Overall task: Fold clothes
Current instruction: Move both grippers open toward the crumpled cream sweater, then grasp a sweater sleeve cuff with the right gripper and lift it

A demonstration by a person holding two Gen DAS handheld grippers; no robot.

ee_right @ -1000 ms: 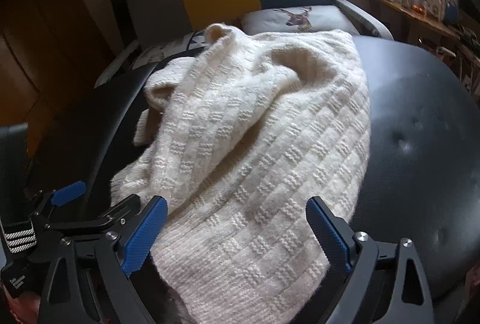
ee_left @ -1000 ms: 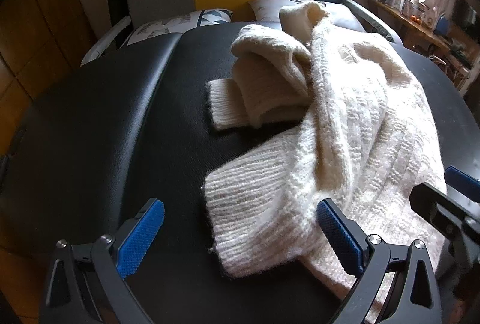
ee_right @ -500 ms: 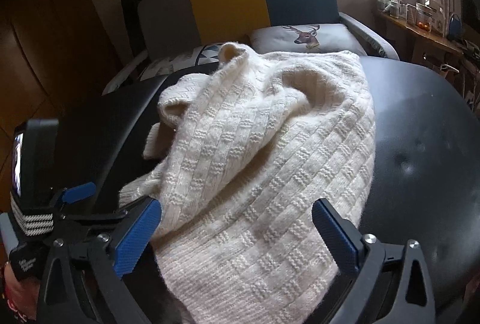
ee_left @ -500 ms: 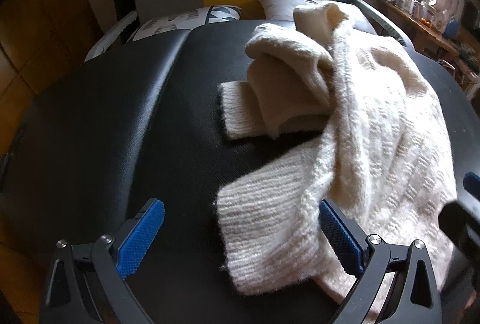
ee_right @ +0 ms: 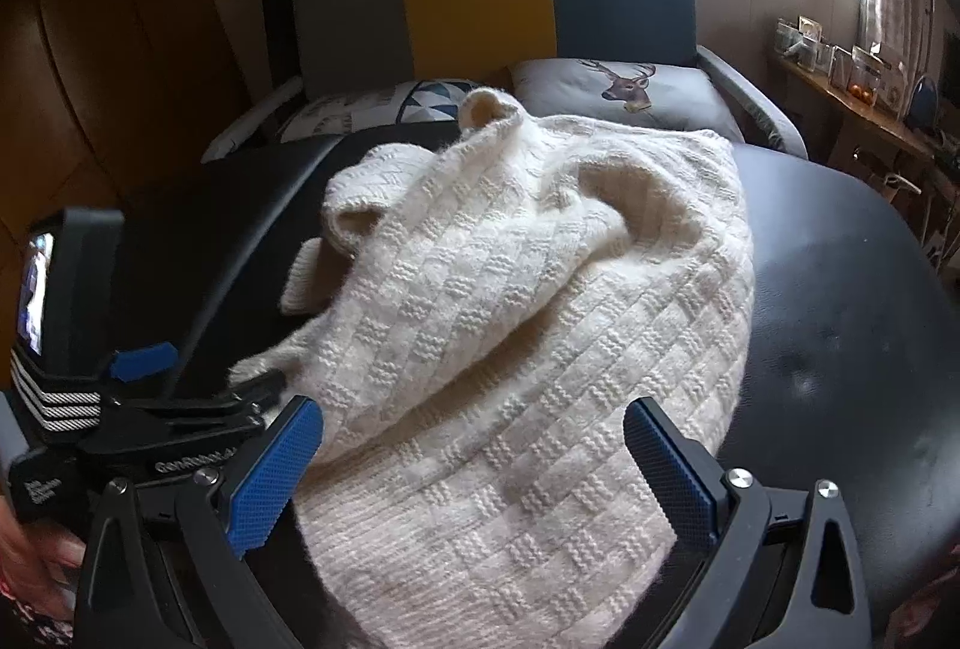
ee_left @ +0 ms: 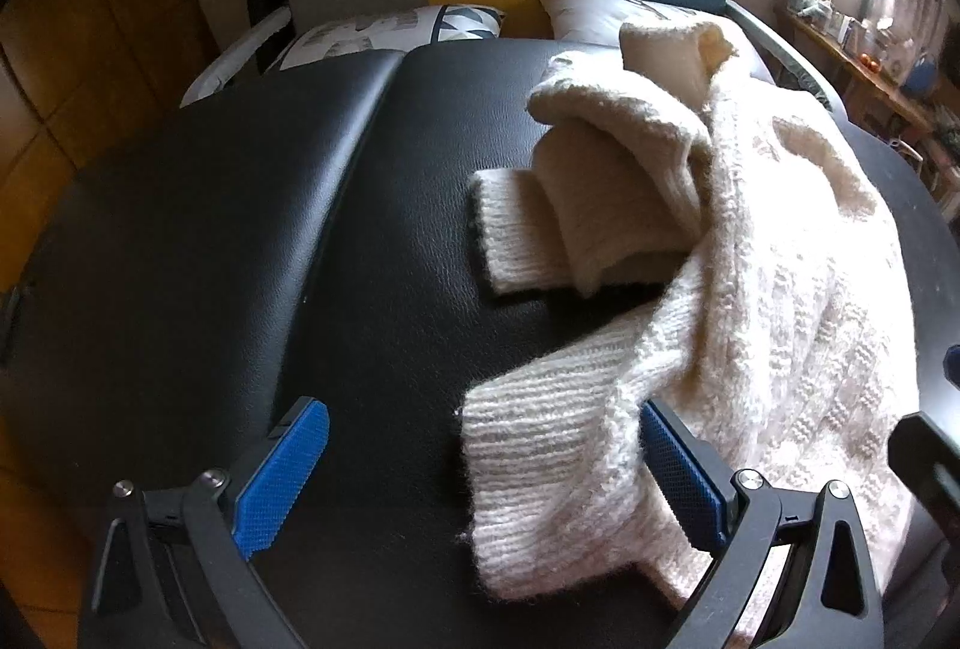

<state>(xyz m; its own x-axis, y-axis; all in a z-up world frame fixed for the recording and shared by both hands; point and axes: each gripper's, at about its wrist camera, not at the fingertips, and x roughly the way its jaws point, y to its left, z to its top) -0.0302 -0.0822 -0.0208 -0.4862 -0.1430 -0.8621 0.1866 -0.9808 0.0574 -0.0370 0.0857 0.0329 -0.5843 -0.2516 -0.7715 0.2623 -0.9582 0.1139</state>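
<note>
Two grippers wide open over one cream sweater point(ee_left: 780, 301), crumpled on black padded surface point(ee_left: 240, 259). Left gripper point(ee_left: 480, 475) straddling ribbed cuff point(ee_left: 540, 469), nothing pinched; right gripper point(ee_right: 474, 475) spread across sweater's body. Rolled sleeve beside sweater seen only from left wrist; deer cushion point(ee_right: 624, 87) beyond sweater only from right.

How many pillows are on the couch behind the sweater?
2. A triangle-patterned pillow lies on the left of the seat, and a deer pillow on the right. The sweater may hide more.
</note>
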